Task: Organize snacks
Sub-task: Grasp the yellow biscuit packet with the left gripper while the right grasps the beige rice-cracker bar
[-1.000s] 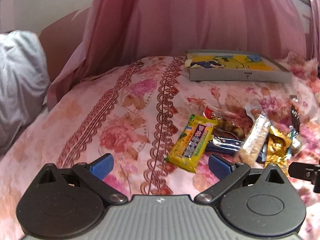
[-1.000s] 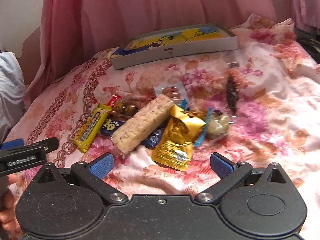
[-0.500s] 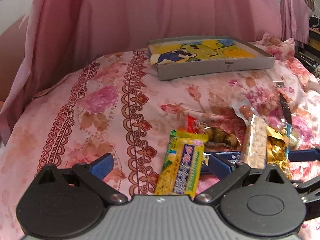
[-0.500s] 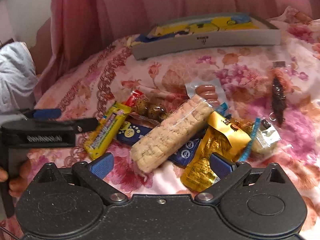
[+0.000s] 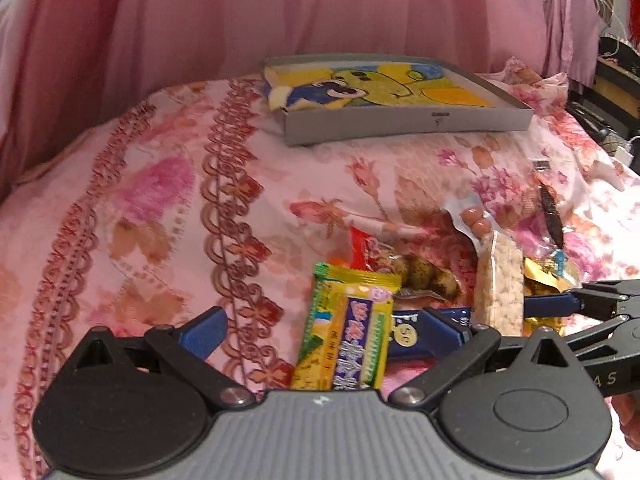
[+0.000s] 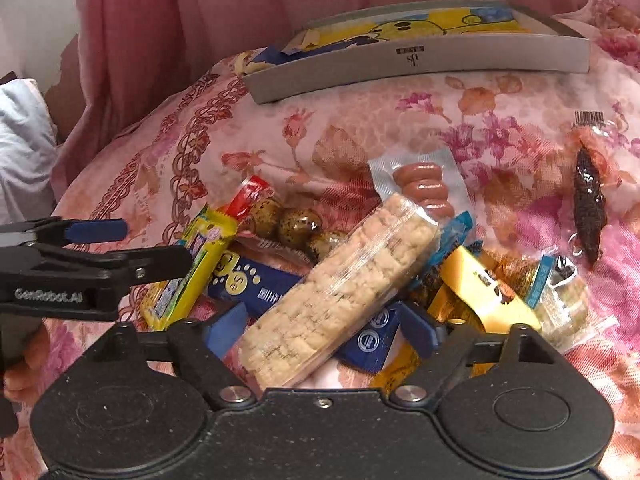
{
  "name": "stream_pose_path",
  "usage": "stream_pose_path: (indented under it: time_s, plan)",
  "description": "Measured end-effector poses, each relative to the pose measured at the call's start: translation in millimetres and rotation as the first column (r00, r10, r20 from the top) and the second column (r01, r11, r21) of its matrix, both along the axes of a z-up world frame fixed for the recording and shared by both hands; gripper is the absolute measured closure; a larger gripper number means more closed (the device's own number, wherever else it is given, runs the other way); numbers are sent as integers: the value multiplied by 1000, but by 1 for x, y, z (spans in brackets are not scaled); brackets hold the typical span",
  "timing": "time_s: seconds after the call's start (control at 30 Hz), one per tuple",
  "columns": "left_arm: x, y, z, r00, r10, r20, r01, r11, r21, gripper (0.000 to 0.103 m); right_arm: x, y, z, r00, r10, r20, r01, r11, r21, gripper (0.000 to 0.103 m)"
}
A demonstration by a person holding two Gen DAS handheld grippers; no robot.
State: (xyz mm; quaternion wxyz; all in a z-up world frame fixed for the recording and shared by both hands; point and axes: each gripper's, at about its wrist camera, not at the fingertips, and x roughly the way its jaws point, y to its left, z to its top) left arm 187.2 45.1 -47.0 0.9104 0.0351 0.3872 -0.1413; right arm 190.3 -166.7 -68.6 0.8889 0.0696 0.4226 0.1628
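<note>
Now over the snack pile, low centre of both frames.
Left hand-held gripper spread wide astride yellow wrapper; right hand-held gripper spread wide astride puffed rice bar. Grey box upper centre on floral bed.

bedspread: pink floral | box: grey, yellow-blue cartoon | bar: yellow-green | pouch: gold | curtain: pink

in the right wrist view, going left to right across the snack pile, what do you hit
left tool → yellow bar → puffed rice bar → gold packet → dark dried snack
</note>
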Motion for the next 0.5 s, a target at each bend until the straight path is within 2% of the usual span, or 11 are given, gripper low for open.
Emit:
stream_pose_path:
  time_s: [0.1, 0.2, 0.23, 0.37, 0.5]
  plan:
    - [1, 0, -5, 1000, -13, -9, 13, 1000, -2, 1, -8, -5, -2, 1000, 18, 3, -18, 1000, 9, 26]
    - [2, 1, -9, 1000, -18, -23, 18, 1000, -1, 2, -12, -11, -3, 1000, 21, -6, -21, 999, 46, 37]
    - [3, 0, -11, 999, -19, -34, 19, 1000, 4, 5, -13, -13, -3, 1000, 22, -16, -21, 998, 64, 42]
    - [7, -5, -21, 996, -25, -90, 28, 999, 38, 20, -15, -13, -1, 999, 23, -23, -21, 996, 92, 44]
    - [7, -5, -26, 993, -18, -115, 22, 999, 35, 25, -12, -15, -5, 999, 19, -51, -12, 990, 143, 42]
